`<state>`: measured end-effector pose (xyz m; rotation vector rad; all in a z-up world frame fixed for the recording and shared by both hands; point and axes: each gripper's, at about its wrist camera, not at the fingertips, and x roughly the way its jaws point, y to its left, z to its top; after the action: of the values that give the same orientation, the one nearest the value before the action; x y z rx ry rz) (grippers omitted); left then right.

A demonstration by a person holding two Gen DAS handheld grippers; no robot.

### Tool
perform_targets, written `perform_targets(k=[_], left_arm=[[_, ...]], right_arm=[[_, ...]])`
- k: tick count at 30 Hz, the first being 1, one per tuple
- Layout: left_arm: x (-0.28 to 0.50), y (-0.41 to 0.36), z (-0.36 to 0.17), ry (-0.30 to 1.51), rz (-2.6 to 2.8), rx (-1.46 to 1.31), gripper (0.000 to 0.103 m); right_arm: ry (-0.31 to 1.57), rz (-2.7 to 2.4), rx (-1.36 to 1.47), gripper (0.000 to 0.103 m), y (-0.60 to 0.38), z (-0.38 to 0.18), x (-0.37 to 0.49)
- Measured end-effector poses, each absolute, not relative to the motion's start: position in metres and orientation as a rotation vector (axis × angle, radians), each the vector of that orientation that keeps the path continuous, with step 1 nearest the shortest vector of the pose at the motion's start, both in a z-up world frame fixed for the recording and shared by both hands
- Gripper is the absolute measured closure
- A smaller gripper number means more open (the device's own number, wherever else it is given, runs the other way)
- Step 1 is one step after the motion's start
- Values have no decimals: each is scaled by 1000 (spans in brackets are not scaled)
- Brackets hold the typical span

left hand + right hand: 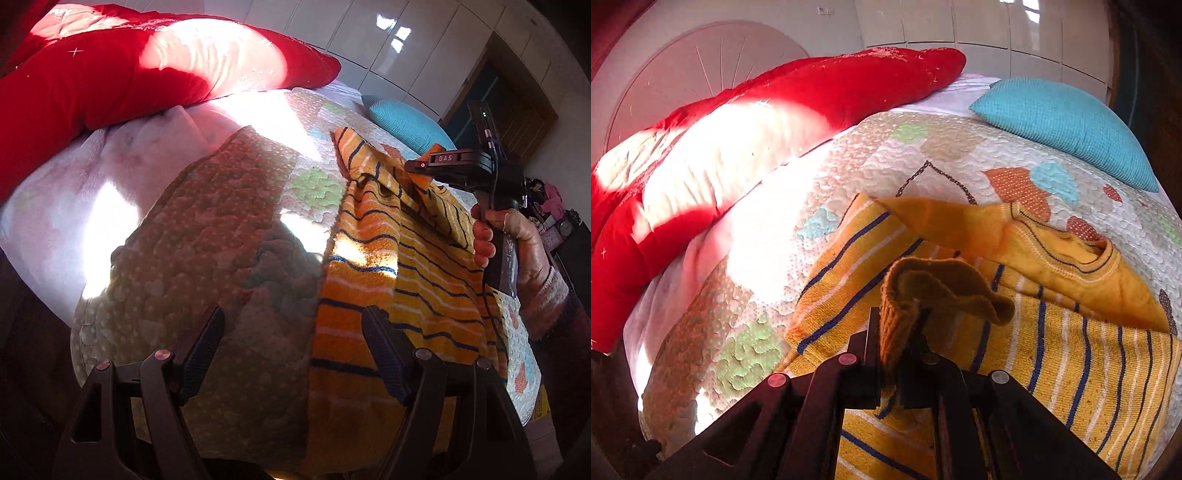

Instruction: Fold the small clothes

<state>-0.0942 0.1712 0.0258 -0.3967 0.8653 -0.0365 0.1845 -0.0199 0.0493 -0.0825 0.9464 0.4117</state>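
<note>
A small yellow striped sweater (1052, 354) lies spread on a patchwork quilt (871, 155), near a blue pillow (1067, 125) and red duvet (820, 92). The right gripper (899, 325) is clamped on the sweater's ribbed cuff (905, 295), lifting the sleeve over the body; the left gripper (295, 350) hovers spread wide and empty at the hem. Laying the sleeve flat, square across the chest, would likely keep the fold neat.
</note>
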Motion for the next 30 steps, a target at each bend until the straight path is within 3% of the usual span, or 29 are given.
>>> perform_targets(k=[2,4,6,8,16,21,30], left_arm=[[-95,171,24,866,-35,-397,27],[-96,172,23,865,-33,-398,27],[-97,173,23,865,-32,-400,27],[-96,172,22,867,-29,-400,27],[-98,172,27,868,-25,-404,27],[-97,169,33,865,-33,-414,27],[-73,156,27,905,-152,-483,28]], right_arm=[[954,404,-130,93,-4,41,186],[955,401,-162,87,9,36,188],[958,426,-166,62,19,36,186],[959,453,-165,51,27,36,183],[981,579,-9,50,-21,77,144],[957,501,13,40,-114,103,83],[1066,353,326,40,-272,38,-24]])
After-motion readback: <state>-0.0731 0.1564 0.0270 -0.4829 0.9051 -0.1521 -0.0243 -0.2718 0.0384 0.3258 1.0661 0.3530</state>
